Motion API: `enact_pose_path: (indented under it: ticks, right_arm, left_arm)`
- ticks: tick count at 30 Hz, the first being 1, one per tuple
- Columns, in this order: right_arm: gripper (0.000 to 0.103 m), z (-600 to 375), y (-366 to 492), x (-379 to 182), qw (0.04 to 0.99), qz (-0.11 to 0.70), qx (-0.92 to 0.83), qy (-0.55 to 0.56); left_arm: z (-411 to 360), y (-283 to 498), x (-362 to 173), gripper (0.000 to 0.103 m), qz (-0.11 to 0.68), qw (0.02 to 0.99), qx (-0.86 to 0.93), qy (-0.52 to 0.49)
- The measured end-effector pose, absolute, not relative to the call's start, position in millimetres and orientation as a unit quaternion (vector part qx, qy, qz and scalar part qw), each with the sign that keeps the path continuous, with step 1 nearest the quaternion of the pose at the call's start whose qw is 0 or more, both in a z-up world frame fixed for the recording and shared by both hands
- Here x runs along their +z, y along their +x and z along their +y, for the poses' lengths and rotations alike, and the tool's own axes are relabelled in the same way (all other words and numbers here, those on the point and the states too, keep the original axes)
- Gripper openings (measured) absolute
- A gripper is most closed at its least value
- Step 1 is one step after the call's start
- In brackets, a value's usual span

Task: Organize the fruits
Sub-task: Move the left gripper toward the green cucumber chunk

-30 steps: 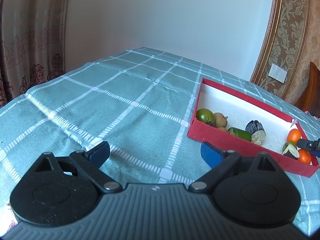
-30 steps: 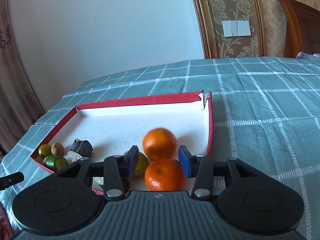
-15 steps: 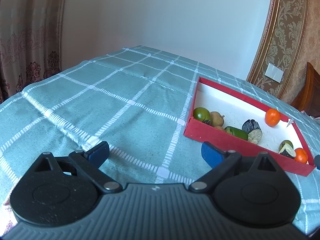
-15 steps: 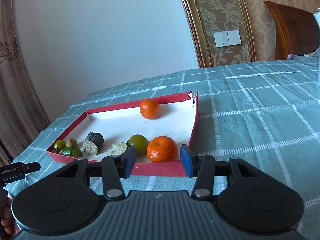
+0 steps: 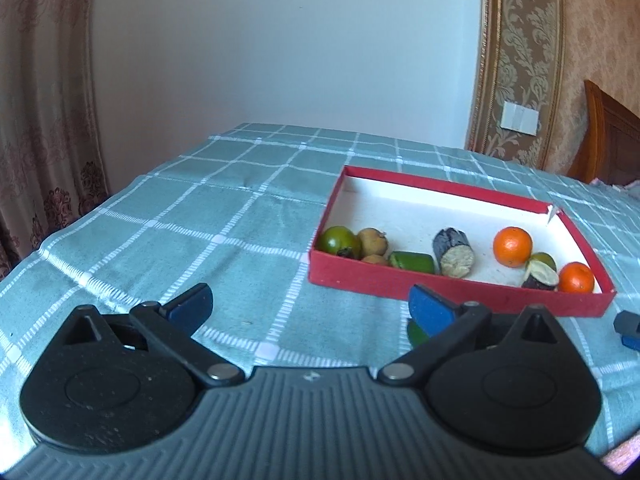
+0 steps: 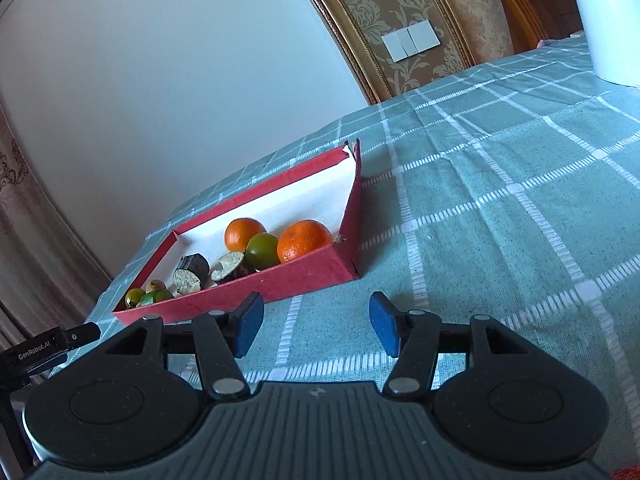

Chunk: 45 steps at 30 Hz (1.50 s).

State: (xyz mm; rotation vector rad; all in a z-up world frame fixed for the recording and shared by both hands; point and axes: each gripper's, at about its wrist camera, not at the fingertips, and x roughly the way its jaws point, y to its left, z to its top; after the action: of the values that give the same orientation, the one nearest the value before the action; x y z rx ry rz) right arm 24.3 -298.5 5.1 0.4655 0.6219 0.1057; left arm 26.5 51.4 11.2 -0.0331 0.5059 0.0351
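Observation:
A red tray (image 5: 448,290) with a white floor lies on the checked tablecloth and also shows in the right wrist view (image 6: 280,276). In it lie two oranges (image 5: 512,246) (image 6: 304,241), a round green fruit (image 5: 338,240), small brown fruits (image 5: 373,240), a green piece (image 5: 412,263) and two dark cut pieces (image 5: 454,251). A green thing (image 5: 416,332) lies on the cloth behind my left gripper's right finger. My left gripper (image 5: 310,306) is open and empty, in front of the tray. My right gripper (image 6: 316,326) is open and empty, at the tray's near right corner.
The green checked tablecloth (image 5: 200,220) covers the table. A white object (image 6: 604,20) stands at the far right. A curtain (image 5: 40,120) hangs on the left; a wall and a wooden headboard (image 5: 608,140) stand behind. The other gripper's tip (image 5: 628,328) shows at the right edge.
My right gripper has let go of the orange, opened wider and drawn back out of the tray. The freed orange rolled and lies mid-tray. My left gripper has swung toward the tray.

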Motion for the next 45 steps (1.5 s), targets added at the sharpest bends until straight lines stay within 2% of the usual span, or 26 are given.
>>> enact_pose_path:
  ticks: [8,15,18,26,29,34,36,45]
  right_arm:
    - [0.058,-300.4,22.2,4.9,0.924,0.298,0.06,0.233]
    - [0.058,-300.5,21.7,5.2,0.924,0.296,0.066,0.234]
    - [0.058,-301.0,21.9,5.0,0.924,0.295,0.067,0.235]
    - [0.058,-301.7,21.5,4.8,0.924,0.293,0.067,0.238]
    - [0.058,-301.7,21.5,4.7,0.924,0.293,0.067,0.238]
    - [0.058,-301.5,21.7,4.6,0.924,0.293,0.067,0.238]
    - [0.058,-301.6,21.7,4.5,0.924,0.293,0.067,0.238]
    - [0.058,-301.2,22.0,4.1,0.924,0.293,0.066,0.238]
  left_arm:
    - [-1.4,27.7,1.5,0.103,0.244,0.968,-0.002,0.059]
    - [-11.9,32.2,-8.6,0.103,0.256,0.963,0.013,0.078]
    - [-12.2,36.2,-9.0,0.093,0.265,0.961,0.002,0.074]
    - [-6.7,46.0,-15.1,0.076,0.294,0.954,-0.028,0.044]
    - [-6.1,45.6,-16.0,0.067,0.294,0.954,-0.042,0.038]
    - [-13.3,42.4,-17.5,0.042,0.287,0.954,-0.067,0.054]
    - [-16.6,39.3,-17.6,0.037,0.283,0.954,-0.074,0.063]
    - [-18.0,36.7,-15.6,0.035,0.279,0.956,-0.064,0.065]
